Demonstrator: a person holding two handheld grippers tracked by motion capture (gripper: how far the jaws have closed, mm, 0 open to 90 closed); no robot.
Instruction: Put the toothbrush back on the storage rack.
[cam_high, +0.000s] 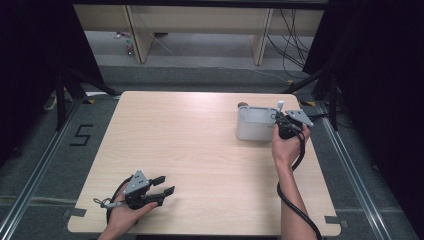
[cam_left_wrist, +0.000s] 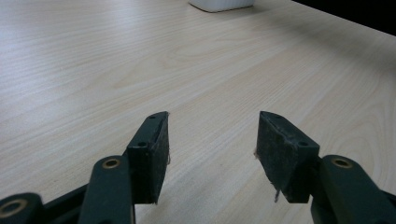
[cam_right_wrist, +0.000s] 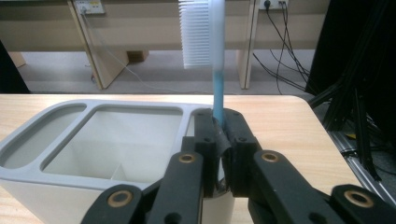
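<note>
A white and blue toothbrush (cam_right_wrist: 214, 56) stands upright, bristles to the left, with my right gripper (cam_right_wrist: 223, 135) shut on its blue handle. Its white head (cam_high: 280, 105) pokes up at the right end of a grey-rimmed white holder (cam_high: 255, 123) on the far right of the table. In the right gripper view the holder (cam_right_wrist: 79, 154) shows a large middle compartment and a narrow one at its left; the brush sits over its right end. My left gripper (cam_high: 165, 186) rests open near the table's front left, nothing between its pads (cam_left_wrist: 152, 154).
The light wooden table (cam_high: 200, 150) stretches between the two grippers. A small brown object (cam_high: 243, 105) peeks from behind the holder. Black curtains flank both sides, and desk legs with cables (cam_high: 295, 45) stand on the floor beyond the far edge.
</note>
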